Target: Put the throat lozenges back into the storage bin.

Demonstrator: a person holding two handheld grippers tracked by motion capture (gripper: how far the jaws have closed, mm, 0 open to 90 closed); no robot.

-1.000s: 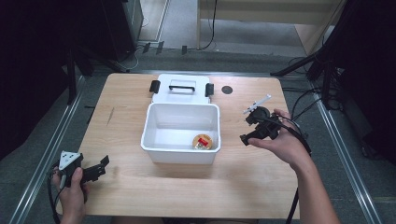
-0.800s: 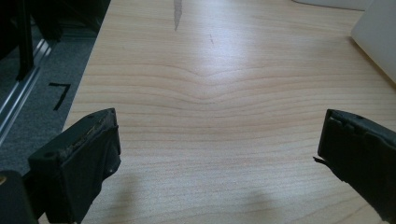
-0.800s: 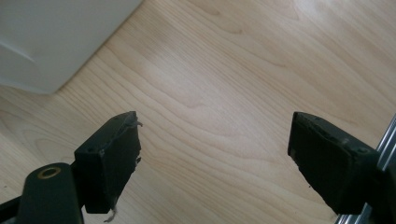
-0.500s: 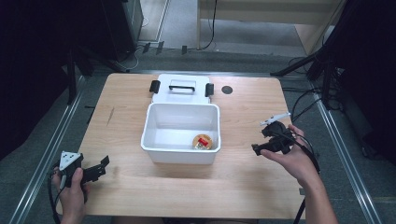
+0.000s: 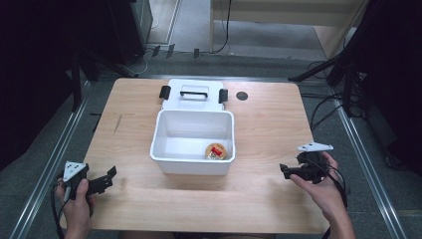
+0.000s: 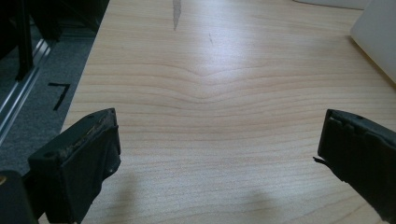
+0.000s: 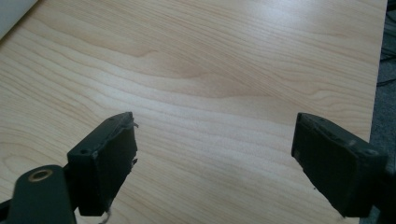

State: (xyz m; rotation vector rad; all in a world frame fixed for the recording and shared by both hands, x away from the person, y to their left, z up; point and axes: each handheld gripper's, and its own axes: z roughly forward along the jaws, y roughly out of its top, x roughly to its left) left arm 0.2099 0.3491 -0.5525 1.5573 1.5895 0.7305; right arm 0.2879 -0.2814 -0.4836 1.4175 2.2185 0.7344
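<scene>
Two grippers rest low at the near corners of the counter [image 5: 259, 124], and both are empty. The left gripper [image 5: 107, 175] sits by the near left corner with its jaws well apart over bare wood. The right gripper [image 5: 284, 170] hangs near the right edge; its jaws have just been opening, with nothing between them.

A white plastic bin [image 5: 193, 142] stands at the middle of the counter, and a small round item with a red label [image 5: 215, 151] lies inside at its near right corner. The bin's lid [image 5: 193, 94], with black latches and a handle, lies flat just behind it, toward the far edge.

Reaching for the round item looks awkward: tucked against two walls, it leaves little room for a jaw on either side, so a gripper could catch the rim and shove or tip the light bin. Nothing else stands between either gripper and the bin; a dark round hole [image 5: 242, 95] sits near the far edge.
</scene>
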